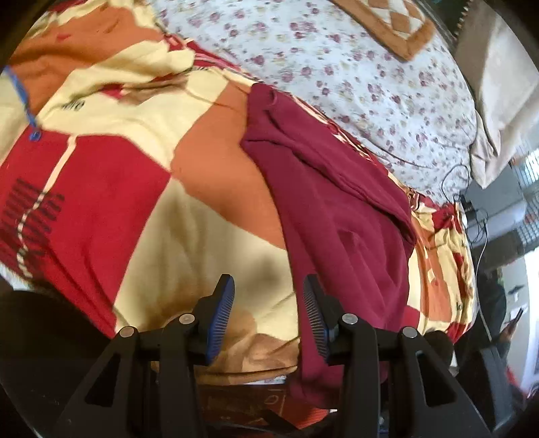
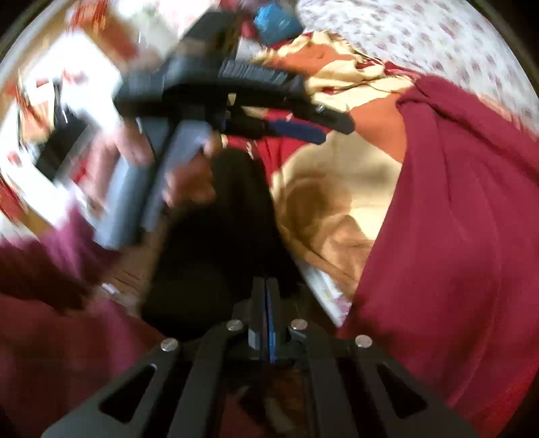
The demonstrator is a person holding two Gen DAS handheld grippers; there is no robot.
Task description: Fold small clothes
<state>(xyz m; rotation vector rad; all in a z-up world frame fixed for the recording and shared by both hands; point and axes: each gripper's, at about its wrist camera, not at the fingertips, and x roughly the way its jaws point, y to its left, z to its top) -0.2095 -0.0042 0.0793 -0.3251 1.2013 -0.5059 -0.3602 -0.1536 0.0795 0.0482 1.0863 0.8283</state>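
1. Landmark: the maroon garment (image 1: 340,215), lying in a long strip on a patchwork blanket (image 1: 134,161) of red, orange and cream, its near end hanging over the bed edge.
2. Far left of the garment, left wrist view: a blue cord (image 1: 23,97) at the picture's rim, against the blanket.
3. Left gripper (image 1: 268,296): fingers released, blue pads well apart, nothing between them. Its right finger (image 1: 315,320) overlaps the garment's left edge in the picture; contact cannot be told. The left finger sits over cream blanket.
4. Beyond the garment: a white flowered sheet (image 1: 353,77), with a brown-bordered quilted pad (image 1: 397,23) at the top.
5. Right of the garment: a beige pillow (image 1: 498,97) and thin dark cables (image 1: 471,188) off the bed edge.
6. Right wrist view, heavily blurred. Right gripper (image 2: 266,296): fingers clenched together, no cloth visible between them.
7. Only this view shows the left gripper's body (image 2: 215,87) from outside, with a hand (image 2: 188,178) on its grey handle, left of the garment (image 2: 454,219).
8. It also shows a blue object (image 2: 276,18) at the top, too blurred to identify.
9. Only the left wrist view shows the pillow and cables.
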